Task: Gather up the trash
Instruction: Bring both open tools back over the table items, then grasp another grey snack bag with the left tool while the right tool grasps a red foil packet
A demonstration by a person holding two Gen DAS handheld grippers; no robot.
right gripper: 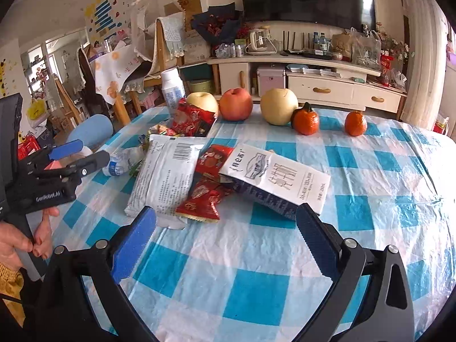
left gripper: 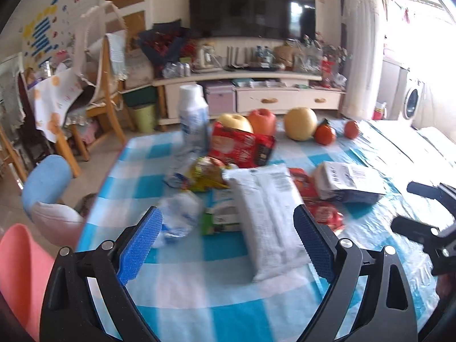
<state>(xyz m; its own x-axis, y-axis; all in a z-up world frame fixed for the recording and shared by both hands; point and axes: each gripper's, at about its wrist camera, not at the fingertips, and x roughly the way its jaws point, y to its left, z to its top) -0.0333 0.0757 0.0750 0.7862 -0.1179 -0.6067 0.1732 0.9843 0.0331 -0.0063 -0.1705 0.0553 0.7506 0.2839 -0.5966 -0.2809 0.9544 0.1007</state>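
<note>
Trash lies in a heap on the blue-checked tablecloth (right gripper: pixel 256 293). A long white wrapper (left gripper: pixel 268 219) lies between the fingers of my open, empty left gripper (left gripper: pixel 228 245); it also shows in the right wrist view (right gripper: pixel 165 176). A crushed clear bottle (left gripper: pixel 179 216) lies just beyond the left finger. Red wrappers (right gripper: pixel 208 191), a white-and-navy bag (right gripper: pixel 276 179) and a red packet (left gripper: pixel 242 148) lie around it. My right gripper (right gripper: pixel 226 240) is open and empty, hovering short of the red wrappers and the bag.
A white bottle (left gripper: pixel 193 114) stands at the table's far left. Apples, a pear (right gripper: pixel 279 105) and two oranges (right gripper: pixel 356 124) line the far edge. A pink object (left gripper: pixel 22 273) sits left of the table. A TV cabinet (right gripper: pixel 327 85) and chairs stand behind.
</note>
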